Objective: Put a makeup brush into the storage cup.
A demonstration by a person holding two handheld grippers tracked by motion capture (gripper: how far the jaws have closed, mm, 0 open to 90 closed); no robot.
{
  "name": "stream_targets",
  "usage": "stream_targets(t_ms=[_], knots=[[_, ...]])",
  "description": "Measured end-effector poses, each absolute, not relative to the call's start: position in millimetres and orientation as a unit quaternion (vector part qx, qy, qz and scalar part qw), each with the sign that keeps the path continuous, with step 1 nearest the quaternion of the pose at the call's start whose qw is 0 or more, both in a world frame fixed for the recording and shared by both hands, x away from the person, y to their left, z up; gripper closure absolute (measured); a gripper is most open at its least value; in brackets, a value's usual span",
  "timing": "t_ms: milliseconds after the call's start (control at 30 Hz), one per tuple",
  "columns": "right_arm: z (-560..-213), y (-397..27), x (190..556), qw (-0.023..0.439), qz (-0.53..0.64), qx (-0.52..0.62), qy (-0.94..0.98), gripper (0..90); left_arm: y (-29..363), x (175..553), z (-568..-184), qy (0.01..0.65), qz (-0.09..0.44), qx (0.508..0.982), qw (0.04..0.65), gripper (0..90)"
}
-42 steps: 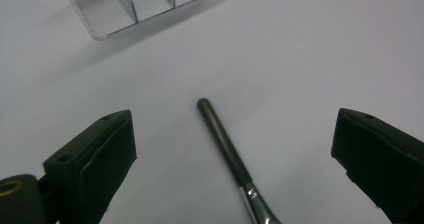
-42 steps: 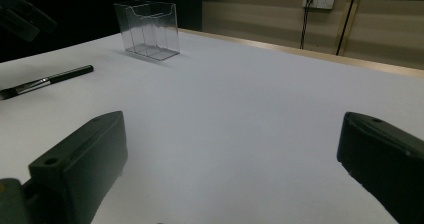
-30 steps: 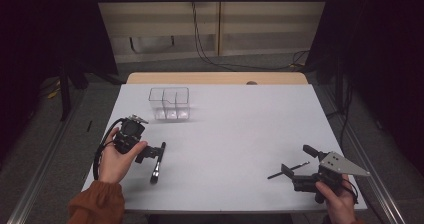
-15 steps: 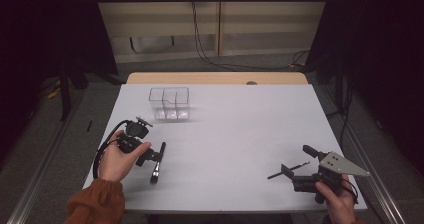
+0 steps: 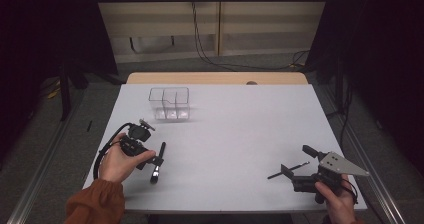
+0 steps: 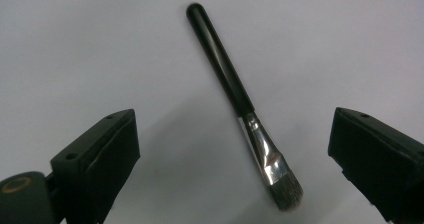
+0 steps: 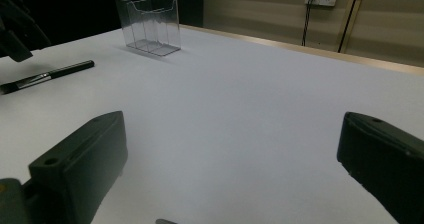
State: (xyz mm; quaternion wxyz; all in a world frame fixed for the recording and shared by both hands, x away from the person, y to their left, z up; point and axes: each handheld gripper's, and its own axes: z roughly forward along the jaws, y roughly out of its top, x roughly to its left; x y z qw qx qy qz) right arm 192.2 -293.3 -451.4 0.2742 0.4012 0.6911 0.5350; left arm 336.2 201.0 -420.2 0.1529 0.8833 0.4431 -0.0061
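Brush (image 6: 244,109) lying flat, bristles toward left gripper (image 6: 235,149), jaws apparently apart

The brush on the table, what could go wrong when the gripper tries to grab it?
The brush lies flat on the table, between the open jaws of the left gripper. It is thin and round, so it might roll or slip out as the jaws close. It also lies at a slant across the jaws, so a grab near the bristles could bend them or tip the handle.
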Motion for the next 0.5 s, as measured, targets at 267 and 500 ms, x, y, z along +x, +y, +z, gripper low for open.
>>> stream_targets(t_ms=[267, 500], knots=[[-451.4, -293.4, 192.0, 0.274, 0.535, 0.401, 0.691, 0.0, 194.1, 338.1, -427.2, 0.442, -0.005, 0.889, 0.118, 5.3], [-451.4, -293.0, 191.9, 0.273, 0.535, 0.401, 0.692, 0.0, 193.0, 339.5, -428.6, 0.452, -0.003, 0.885, 0.109, 7.1]])
